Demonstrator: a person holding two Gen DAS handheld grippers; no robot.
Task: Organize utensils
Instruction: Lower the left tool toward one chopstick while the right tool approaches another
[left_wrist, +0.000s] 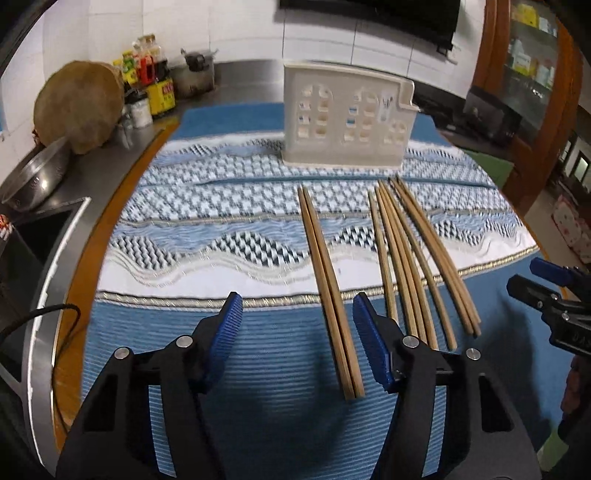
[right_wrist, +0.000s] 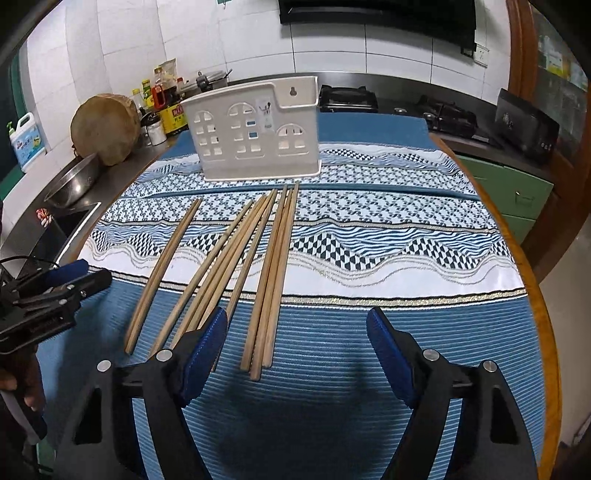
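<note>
The left gripper (left_wrist: 297, 308) stands partly open with nothing gripped; a pair of wooden chopsticks (left_wrist: 327, 291) lies on the blue patterned cloth (left_wrist: 221, 229) between its blue pads, nearer the right one. The right gripper (right_wrist: 297, 325) is wider open and also empty, with three chopsticks (right_wrist: 271, 295) between its jaws, close to the left pad. The white utensil holder (right_wrist: 255, 133) stands beyond the sticks. Only the right view shows the gas stove (right_wrist: 347, 98); only the left view shows the sink (left_wrist: 33, 236) edge clearly.
</note>
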